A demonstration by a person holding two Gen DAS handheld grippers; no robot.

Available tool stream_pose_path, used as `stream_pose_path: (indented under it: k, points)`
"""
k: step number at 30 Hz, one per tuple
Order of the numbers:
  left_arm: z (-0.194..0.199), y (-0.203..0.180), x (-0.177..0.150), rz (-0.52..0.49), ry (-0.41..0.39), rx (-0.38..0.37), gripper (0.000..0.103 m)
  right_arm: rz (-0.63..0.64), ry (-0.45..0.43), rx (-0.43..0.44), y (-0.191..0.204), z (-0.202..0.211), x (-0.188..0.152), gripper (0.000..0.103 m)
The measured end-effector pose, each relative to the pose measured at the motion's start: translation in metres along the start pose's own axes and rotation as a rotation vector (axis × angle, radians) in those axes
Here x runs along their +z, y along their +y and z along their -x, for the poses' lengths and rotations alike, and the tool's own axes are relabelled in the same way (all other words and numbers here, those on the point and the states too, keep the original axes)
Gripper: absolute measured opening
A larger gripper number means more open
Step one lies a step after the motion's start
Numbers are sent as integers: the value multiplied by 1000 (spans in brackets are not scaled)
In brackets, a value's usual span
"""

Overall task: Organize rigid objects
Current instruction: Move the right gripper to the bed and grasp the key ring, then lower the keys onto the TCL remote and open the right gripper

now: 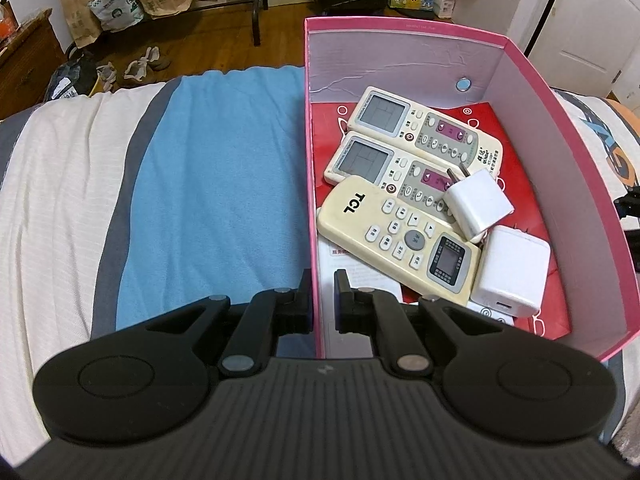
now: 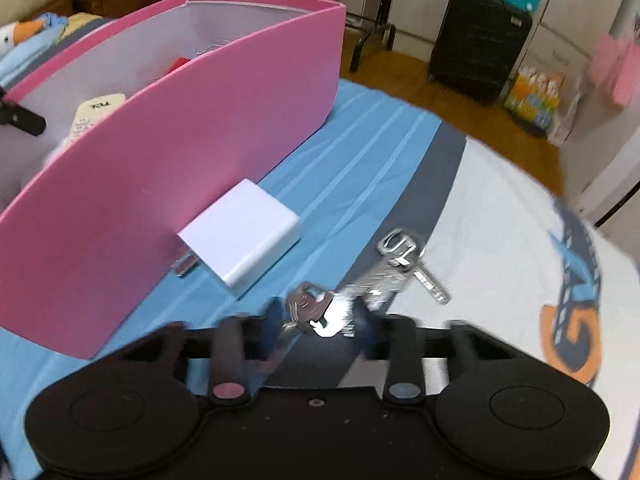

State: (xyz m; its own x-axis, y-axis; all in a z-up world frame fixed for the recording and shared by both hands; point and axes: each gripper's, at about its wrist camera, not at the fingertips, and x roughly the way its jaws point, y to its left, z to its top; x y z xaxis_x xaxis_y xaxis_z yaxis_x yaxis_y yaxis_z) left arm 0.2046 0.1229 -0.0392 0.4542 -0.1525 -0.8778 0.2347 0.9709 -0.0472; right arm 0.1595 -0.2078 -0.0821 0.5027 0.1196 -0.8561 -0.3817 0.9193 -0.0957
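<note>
Fingers of the right gripper hold a bunch of keys, its long axis running forward-right. Forward-left lies a white charger, touching the pink box, whose wall stands in the way. Left gripper pinches that box's wall; remotes lie inside, forward-right.

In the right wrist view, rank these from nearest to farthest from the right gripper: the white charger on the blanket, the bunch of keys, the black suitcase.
1. Bunch of keys: between the right gripper fingers; blur hides whether they are gripped.
2. White charger: ahead to the left, on the blue blanket beside the pink box.
3. Black suitcase: far back on the floor, to the right.
</note>
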Motion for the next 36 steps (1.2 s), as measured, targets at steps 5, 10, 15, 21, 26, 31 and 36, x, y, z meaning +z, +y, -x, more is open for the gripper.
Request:
stream_pose_path:
  k: [5,10,15,21,26,31,36]
  points:
    - [0,0,0,3,1,-1,6,-6,3,16,-1,8,0,10]
    - [0,-1,0,3,1,0,6,-18,-15,13,-1,17,0,9]
    - [0,-1,0,5,1,-1,6,-117,-94,53,-14,40,1,9]
    - [-1,0,1,15,8,-5,6,-214,-142,80,-23,61,5,9]
    - [0,-2,1,12,7,1,6,-230,-229,77,-25,80,12,9]
    - [1,0,2,22,10,-5,6,-323,-311,224,-21,103,25,10]
    - [1,3,2,28,9,-10,6,-338,-323,406,11,103,50,10]
